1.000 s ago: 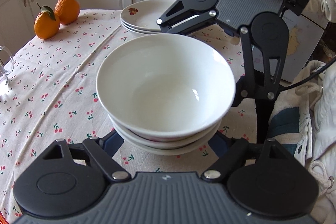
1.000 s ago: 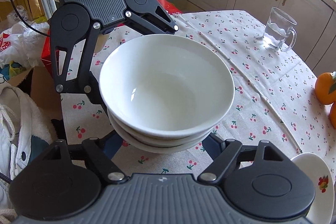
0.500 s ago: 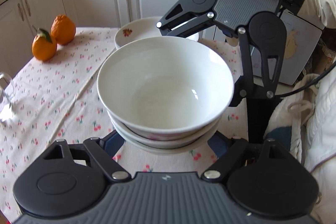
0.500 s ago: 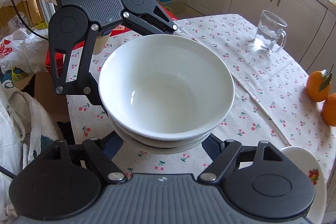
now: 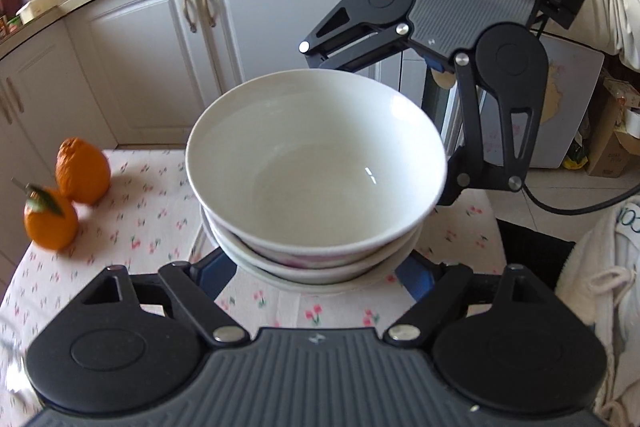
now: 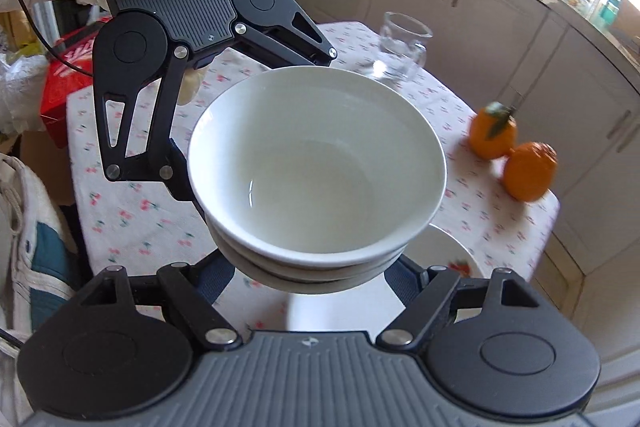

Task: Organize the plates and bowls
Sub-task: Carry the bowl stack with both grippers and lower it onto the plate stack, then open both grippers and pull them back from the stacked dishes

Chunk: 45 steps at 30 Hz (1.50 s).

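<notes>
While you carry the stack of bowls between both tools, it hangs clear above the counter, over the plates seen in the right wrist view. Your left tool and right tool are each spread wide, fingers cradling opposite sides of the lowest bowl rather than pinching it. Glazed ceramic is stiff, slick and chips easily, and three nested bowls are probably heavy, so keep them level and keep your hold low under the bottom bowl's flare. The oranges and glass mug stand well apart.
</notes>
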Tool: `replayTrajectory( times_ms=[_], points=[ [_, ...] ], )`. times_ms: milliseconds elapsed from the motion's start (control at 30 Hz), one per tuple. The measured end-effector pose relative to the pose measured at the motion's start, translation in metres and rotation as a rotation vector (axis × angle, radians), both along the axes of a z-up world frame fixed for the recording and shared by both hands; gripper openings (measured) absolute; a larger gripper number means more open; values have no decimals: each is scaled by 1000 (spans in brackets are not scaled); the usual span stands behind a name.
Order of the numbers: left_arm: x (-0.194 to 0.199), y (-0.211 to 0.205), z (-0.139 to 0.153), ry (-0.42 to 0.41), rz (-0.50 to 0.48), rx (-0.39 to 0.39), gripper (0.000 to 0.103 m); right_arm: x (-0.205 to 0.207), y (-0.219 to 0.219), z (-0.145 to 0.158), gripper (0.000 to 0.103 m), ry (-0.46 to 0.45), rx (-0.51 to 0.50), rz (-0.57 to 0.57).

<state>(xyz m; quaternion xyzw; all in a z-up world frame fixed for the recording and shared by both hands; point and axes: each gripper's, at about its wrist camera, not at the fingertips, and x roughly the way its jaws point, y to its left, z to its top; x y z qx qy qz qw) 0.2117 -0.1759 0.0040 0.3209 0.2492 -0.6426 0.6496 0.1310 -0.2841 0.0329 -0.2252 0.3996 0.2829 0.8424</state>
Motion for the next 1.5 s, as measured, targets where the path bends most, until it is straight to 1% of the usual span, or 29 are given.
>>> replayTrajectory(
  times_ms=[133,333,700,1133,1167,1267,1333,1400,1500],
  points=[
    [9,-29,-10,6,-24,10,85,7,-26,-7,85,2,-13,-41],
    [18,-54,-25,25,-44,31,85,13,-54,-21,85,30,-11,-79],
    [25,-66,-33,54,-44,52,85,23,-76,-39,85,73,32,-101],
    [32,-66,-33,81,-28,52,85,29,-82,-44,85,93,55,-103],
    [31,-66,-32,79,-26,49,86,29,-82,-44,85,92,55,-105],
    [26,-64,-31,38,-26,45,89,28,-81,-45,86,86,46,-111],
    [20,-63,-31,9,-32,51,93,25,-78,-45,92,78,37,-113],
    [14,-61,-32,-25,-17,65,93,21,-76,-42,99,60,32,-118],
    [7,-50,-30,-57,29,52,93,12,-75,-36,100,43,36,-142]
  ],
)
